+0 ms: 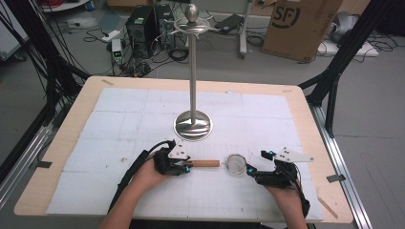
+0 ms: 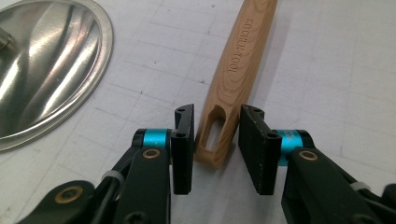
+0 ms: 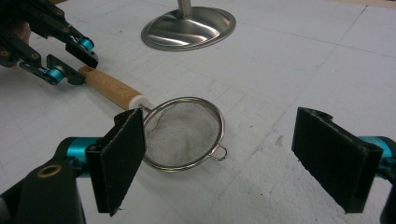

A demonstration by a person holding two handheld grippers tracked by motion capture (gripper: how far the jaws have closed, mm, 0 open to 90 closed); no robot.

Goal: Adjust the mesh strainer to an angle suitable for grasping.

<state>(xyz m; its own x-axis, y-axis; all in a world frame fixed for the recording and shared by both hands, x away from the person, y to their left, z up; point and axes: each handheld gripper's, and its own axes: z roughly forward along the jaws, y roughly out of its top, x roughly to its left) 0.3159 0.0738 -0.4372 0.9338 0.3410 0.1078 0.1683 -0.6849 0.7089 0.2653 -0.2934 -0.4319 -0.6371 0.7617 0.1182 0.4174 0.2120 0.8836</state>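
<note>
From the high view, the strainer (image 1: 224, 163) lies on the worktop (image 1: 119, 124) between both hands, below the stand (image 1: 193, 125); at the left tongs (image 2: 215, 135), pads bracket the slotted wooden handle, seemingly not yet pressing; light, stiff, best gripped there; right tongs (image 3: 219, 158) gape wide beside the fine, dentable mesh.

Steel stand base (image 2: 46, 70) cut off at left and top edges in left gripper view, wooden handle (image 2: 238, 60) running out past top edge, stand pole (image 3: 186, 5) cropped just above base in right gripper view, strainer (image 1: 236, 163) mesh too small to tell in high view
</note>
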